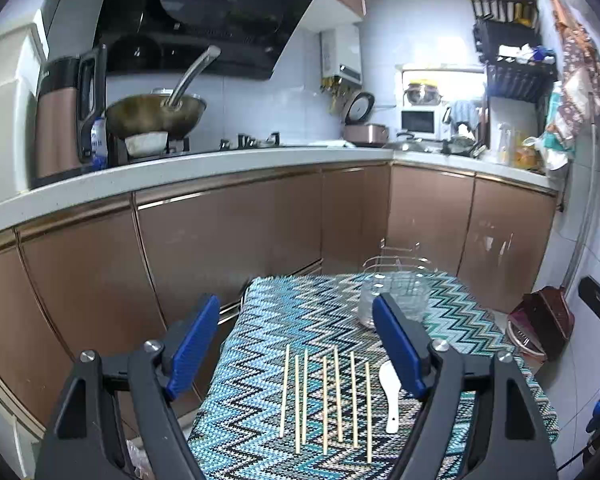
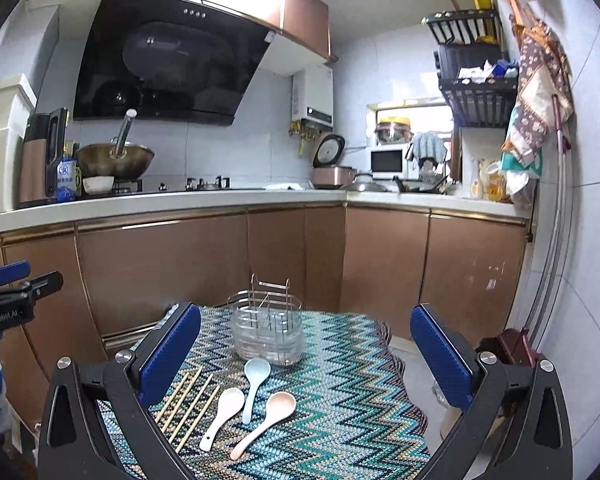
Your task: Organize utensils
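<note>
Several wooden chopsticks [image 1: 326,396] lie side by side on a zigzag-patterned cloth [image 1: 284,316], between the fingers of my open left gripper [image 1: 300,344], which hovers above them. A white spoon [image 1: 391,394] lies just to their right. A clear utensil holder with a wire rack [image 1: 396,292] stands at the cloth's far side. In the right wrist view my open right gripper [image 2: 306,356] hangs over a white spoon [image 2: 222,414], a light blue spoon [image 2: 255,380] and a pink spoon [image 2: 270,418]. The chopsticks [image 2: 190,406] lie to their left, the holder [image 2: 269,330] behind them.
Brown kitchen cabinets [image 2: 204,264] run behind the small covered table. The counter carries a wok [image 2: 116,162], a kettle [image 2: 40,160], a rice cooker [image 2: 332,168] and a microwave [image 2: 387,162]. A dark red dustpan [image 1: 540,320] sits on the floor at the right.
</note>
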`<state>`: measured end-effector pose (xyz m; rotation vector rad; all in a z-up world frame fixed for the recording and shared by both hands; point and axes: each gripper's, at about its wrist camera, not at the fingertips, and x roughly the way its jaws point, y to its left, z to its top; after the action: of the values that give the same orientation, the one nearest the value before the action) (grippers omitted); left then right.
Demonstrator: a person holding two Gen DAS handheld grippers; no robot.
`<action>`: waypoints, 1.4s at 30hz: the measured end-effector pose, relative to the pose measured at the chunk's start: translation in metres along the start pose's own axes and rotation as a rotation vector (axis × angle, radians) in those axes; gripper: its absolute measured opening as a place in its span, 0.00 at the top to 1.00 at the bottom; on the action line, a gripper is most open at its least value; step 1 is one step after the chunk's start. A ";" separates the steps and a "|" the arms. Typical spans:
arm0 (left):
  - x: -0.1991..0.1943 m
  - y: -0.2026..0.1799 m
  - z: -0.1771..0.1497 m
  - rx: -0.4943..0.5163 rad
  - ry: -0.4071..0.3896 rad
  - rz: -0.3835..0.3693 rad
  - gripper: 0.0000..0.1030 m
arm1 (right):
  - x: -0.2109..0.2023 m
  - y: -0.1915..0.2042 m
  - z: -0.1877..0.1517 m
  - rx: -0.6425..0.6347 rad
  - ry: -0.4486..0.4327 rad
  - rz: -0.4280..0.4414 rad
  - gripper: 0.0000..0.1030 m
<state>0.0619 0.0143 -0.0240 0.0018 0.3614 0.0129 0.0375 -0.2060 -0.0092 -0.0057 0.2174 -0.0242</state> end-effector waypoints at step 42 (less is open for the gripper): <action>0.320 0.030 -0.084 -0.185 0.903 -0.193 0.85 | 0.262 -0.044 -0.148 0.176 0.707 0.409 0.69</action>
<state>0.3311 0.0488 -0.2155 -0.2286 1.2612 -0.1490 0.2598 -0.2571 -0.2095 0.2254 0.9184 0.3678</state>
